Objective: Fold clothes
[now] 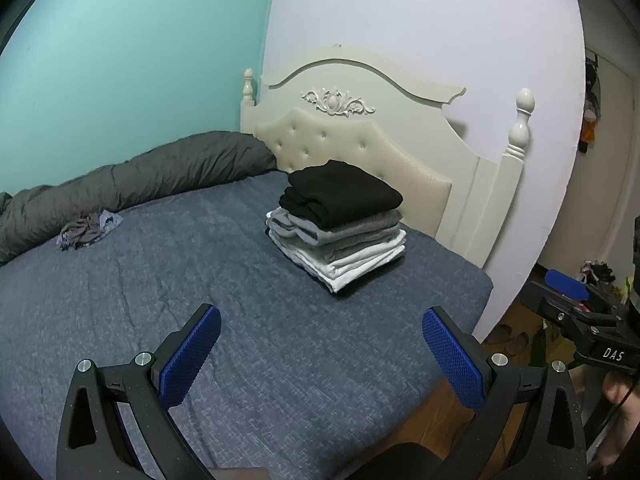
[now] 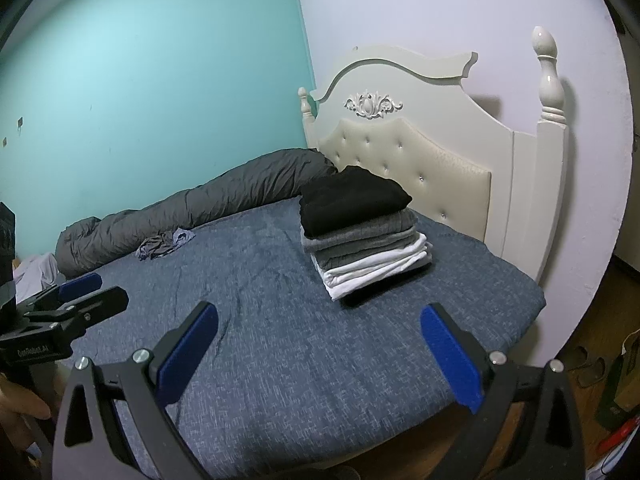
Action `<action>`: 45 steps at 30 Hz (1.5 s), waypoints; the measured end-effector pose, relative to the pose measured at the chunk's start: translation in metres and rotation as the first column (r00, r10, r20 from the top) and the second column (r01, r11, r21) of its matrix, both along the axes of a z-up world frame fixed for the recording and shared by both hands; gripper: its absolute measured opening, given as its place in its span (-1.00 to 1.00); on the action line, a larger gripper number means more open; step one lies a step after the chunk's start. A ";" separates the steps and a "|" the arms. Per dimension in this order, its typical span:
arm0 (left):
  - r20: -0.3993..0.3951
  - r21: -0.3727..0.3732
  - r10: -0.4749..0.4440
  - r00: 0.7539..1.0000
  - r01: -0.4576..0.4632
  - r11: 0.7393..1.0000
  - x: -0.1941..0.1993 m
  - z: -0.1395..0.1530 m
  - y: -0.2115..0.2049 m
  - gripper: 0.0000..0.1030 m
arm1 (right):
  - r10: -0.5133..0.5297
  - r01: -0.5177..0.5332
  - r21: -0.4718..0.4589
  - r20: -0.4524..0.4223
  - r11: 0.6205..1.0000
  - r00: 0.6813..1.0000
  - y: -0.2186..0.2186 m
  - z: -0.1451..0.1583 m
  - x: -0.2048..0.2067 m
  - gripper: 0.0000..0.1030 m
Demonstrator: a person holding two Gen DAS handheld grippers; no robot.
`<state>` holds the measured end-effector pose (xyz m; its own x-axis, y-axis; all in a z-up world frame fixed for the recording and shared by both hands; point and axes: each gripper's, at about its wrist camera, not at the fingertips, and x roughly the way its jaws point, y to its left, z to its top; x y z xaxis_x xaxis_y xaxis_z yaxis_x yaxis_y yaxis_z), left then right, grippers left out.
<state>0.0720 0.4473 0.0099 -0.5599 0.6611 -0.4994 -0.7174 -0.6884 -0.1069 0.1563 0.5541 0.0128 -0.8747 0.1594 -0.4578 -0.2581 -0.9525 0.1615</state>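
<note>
Left wrist view: a small crumpled grey-and-pale-blue garment (image 1: 89,231) is seen lying on the blue woven bedcover (image 1: 240,320), just beside the long rolled grey duvet (image 1: 132,184) and well apart from the neat stack of folded black, grey and white clothes (image 1: 338,224) near the cream tufted headboard (image 1: 352,144). It is judged light, limp and easily bunched; an outer hem or corner would best be pinched. The left gripper (image 1: 320,354) is held low over the near bedcover, jaws spread wide, nothing between them. The right gripper (image 2: 318,354) is likewise held spread and empty.
</note>
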 end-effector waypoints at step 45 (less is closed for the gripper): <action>0.032 0.003 0.016 0.999 -0.016 1.000 -0.005 -0.003 -0.005 0.99 | -0.003 0.003 -0.009 0.005 1.000 1.000 0.001 -0.004 -0.005 0.98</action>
